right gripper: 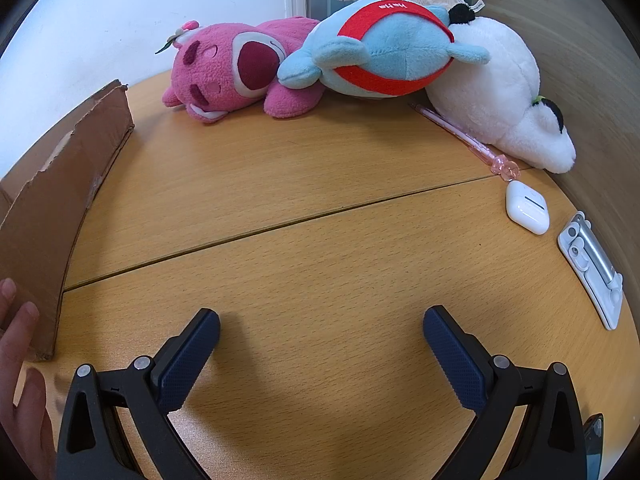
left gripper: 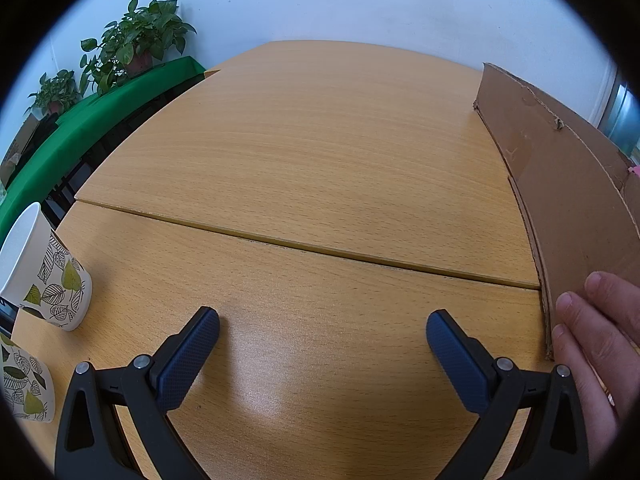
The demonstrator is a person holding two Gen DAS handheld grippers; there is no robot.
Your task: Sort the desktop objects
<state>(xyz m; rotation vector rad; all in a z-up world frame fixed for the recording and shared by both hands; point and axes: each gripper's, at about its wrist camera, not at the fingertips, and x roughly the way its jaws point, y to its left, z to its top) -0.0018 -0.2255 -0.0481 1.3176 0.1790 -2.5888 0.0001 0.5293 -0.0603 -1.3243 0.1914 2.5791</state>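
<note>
- Right wrist view: the right gripper (right gripper: 322, 336) has its jaws spread wide and holds nothing; only bare wooden table (right gripper: 320, 240) lies between its blue pads.
- The things to sort lie well beyond these fingers, at the far side: a pink plush (right gripper: 232, 68), a blue and red plush (right gripper: 380, 52) leaning on it, and a white plush (right gripper: 500, 96) to the right.
- A pink pen (right gripper: 468, 140) lies just beside the white plush, and near its end there is a white earbuds case (right gripper: 527, 208). A white and silver folding stand (right gripper: 592, 268) lies flat farther right, near the table edge.
- Left wrist view: the left gripper (left gripper: 322, 338) is also wide apart and empty, hovering low over the table.
- Only this view shows two paper cups with a leaf print (left gripper: 44, 276), to the left of the fingers, and potted plants (left gripper: 136, 36) on a green-covered surface behind.
- Both views show a cardboard box (left gripper: 568, 184) standing between the two grippers; the plush toys show only in the right view.
- A bare hand (left gripper: 600, 344) rests with its fingers against the near corner of the box wall, just beside the left gripper's right finger.
</note>
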